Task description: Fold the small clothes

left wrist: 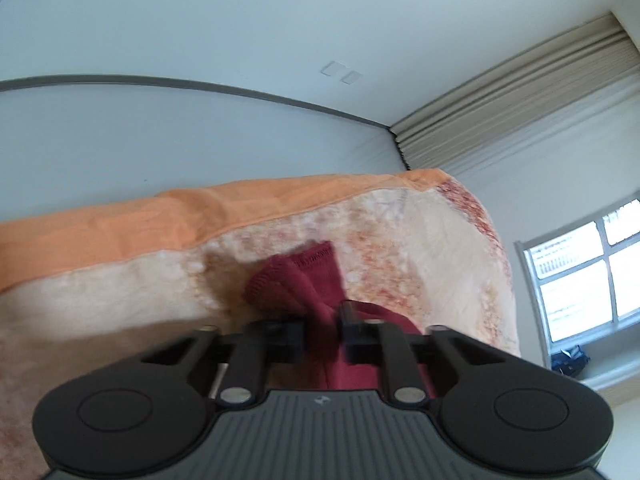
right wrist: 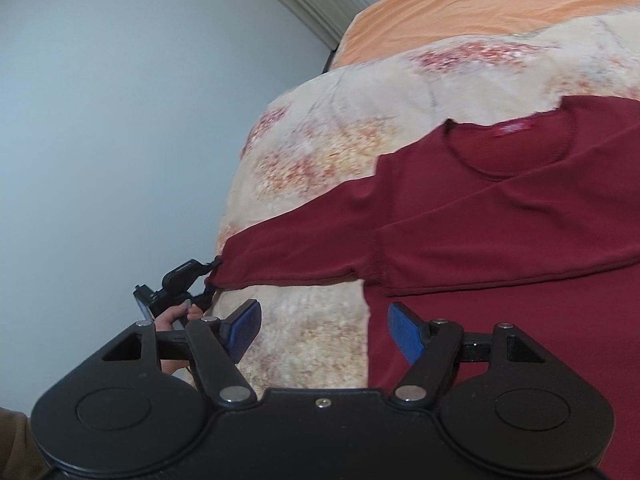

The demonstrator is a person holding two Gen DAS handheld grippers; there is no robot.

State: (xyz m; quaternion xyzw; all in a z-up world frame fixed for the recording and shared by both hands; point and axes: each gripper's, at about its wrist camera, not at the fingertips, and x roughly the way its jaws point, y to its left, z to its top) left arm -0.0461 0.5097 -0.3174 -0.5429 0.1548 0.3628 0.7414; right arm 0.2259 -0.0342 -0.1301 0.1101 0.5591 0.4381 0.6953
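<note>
Left gripper (left wrist: 323, 326) first: in my left wrist view its two dark fingers sit close together at the lower middle of the frame, pinching a band of the dark red shirt (left wrist: 316, 280) between them. Beyond the fingertips the fabric bunches up, and a stitched hem edge shows at the middle of the frame, a little blurred. I see the same grip from my right wrist view, at the left middle: the left gripper (right wrist: 208, 278) clamps the end of the shirt's sleeve (right wrist: 288, 248), with a hand (right wrist: 172, 316) on its handle just below.

Right gripper (right wrist: 324, 332) fills the bottom of that view, its blue pads (right wrist: 404, 332) spread wide with nothing between them; the patterned blanket (right wrist: 320, 160) shows in the gap, and the right pad sits over the shirt's body.

Farther up, the shirt (right wrist: 500, 220) lies spread across the right half of the frame, the sleeve stretched out to the left, the round neckline (right wrist: 508, 148) with its label near the upper right. Behind the blanket an orange sheet (right wrist: 480, 4) covers the far edge of the bed, and past that stands a pale wall (right wrist: 120, 100).
</note>
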